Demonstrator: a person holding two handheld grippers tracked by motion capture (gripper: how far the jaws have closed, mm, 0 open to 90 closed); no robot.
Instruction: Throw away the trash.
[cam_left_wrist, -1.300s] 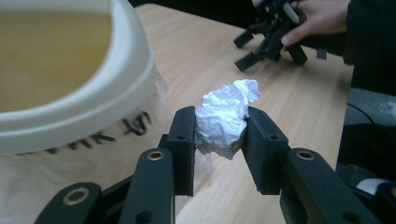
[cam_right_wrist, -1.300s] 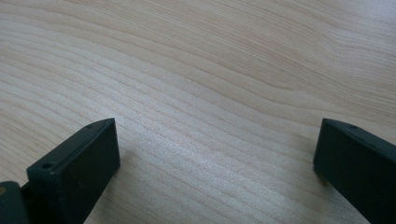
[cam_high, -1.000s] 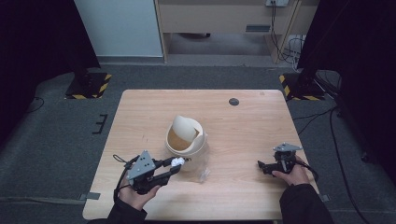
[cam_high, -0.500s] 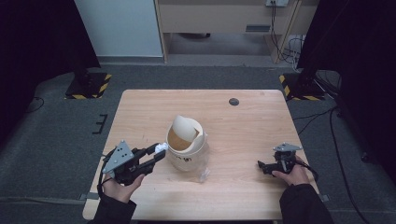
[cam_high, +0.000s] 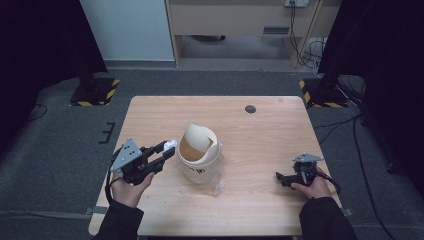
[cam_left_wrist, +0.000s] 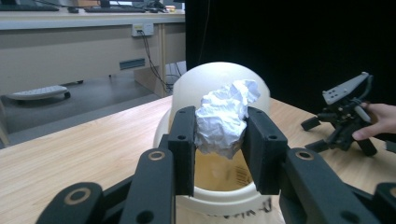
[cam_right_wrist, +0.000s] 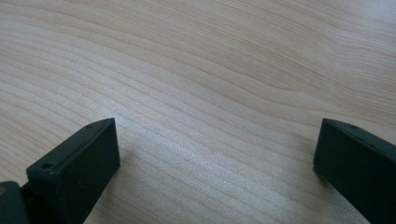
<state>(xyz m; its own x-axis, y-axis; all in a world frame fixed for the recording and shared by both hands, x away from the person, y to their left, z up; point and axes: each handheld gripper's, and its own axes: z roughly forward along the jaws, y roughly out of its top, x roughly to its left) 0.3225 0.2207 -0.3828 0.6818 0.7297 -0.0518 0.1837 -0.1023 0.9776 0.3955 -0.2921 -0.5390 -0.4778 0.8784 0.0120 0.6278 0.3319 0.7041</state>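
From the high view, your left gripper was raised at the left side of the wooden table, its jaws pointing right and clenched on a crumpled ball of white paper just beside the rim of the small cream bin, whose swing lid was tilted. A bit of clear plastic lay on the table by the bin's base, and a dark round disc sat near the far edge. Your right gripper rested low on the table, well apart from the bin. In the left gripper view, the paper ball was pinched between the two black jaws, in front of the domed lid and above the bin's opening; your other hand held its gripper farther off. In the right gripper view, your jaws stood wide apart, grasping nothing, over bare wood.
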